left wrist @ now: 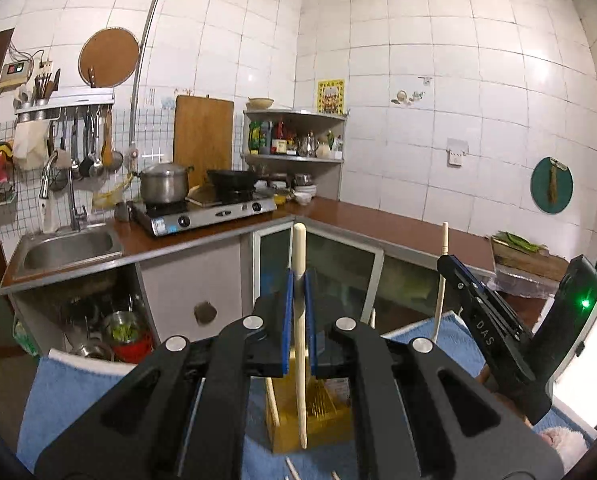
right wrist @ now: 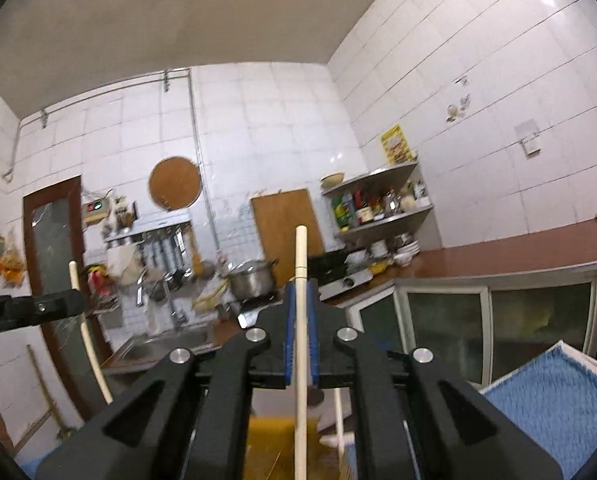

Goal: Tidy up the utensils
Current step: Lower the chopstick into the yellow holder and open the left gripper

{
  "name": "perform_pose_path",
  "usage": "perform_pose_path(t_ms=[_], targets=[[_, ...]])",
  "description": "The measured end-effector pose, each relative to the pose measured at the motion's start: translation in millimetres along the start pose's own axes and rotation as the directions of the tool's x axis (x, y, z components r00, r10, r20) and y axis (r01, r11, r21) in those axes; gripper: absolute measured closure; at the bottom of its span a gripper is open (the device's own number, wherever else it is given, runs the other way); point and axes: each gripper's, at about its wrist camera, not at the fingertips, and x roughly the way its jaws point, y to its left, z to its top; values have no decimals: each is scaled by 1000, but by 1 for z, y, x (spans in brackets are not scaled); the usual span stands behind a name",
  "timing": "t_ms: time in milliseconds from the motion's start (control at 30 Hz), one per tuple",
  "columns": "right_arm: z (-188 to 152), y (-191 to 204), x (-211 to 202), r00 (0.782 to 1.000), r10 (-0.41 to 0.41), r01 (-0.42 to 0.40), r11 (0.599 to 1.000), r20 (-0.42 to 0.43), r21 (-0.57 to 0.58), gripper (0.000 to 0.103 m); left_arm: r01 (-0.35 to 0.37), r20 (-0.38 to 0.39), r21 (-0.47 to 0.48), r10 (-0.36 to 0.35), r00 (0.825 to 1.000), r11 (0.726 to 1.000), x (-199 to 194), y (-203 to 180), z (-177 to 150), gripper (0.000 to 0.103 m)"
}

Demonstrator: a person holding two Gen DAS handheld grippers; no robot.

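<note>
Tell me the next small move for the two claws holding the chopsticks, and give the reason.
Probably lower the left claw so the pale wooden chopstick it grips drops tip-first into the yellow slotted plastic holder on the blue towel. That stick already hangs upright right over the holder. The right claw also clamps a pale chopstick and could follow.

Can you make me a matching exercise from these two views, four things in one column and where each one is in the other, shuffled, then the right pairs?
Things:
1. left claw
2. yellow holder
3. steel pot
4. wooden cutting board

Places or states:
A. leaning upright against the tiled wall
B. on the gas stove
C. shut on a pale chopstick
D. on the blue towel

Pairs: 1-C, 2-D, 3-B, 4-A
</note>
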Motion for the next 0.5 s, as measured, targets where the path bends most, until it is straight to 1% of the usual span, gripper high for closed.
perform_pose_path(t_ms=[100,200,300,400,500], targets=[[0,-2,16,1000,-13,13,1000,9,4,97,-25,23,13,25,999,1000,21,-2,3,99],[-5,-1,32,999,-37,37,999,23,-13,97,-48,36,22,47,998,999,42,-1,-4,99],[-16,-1,46,999,-42,42,999,11,-22,97,-38,-3,4,38,999,999,67,5,-19,99],[-29,-1,50,999,-43,43,997,-1,-56,97,-45,-35,13,46,998,999,85,8,-39,99],[-46,-7,53,999,-37,34,997,-35,-70,97,-43,-78,2,43,996,999,100,13,-61,99]])
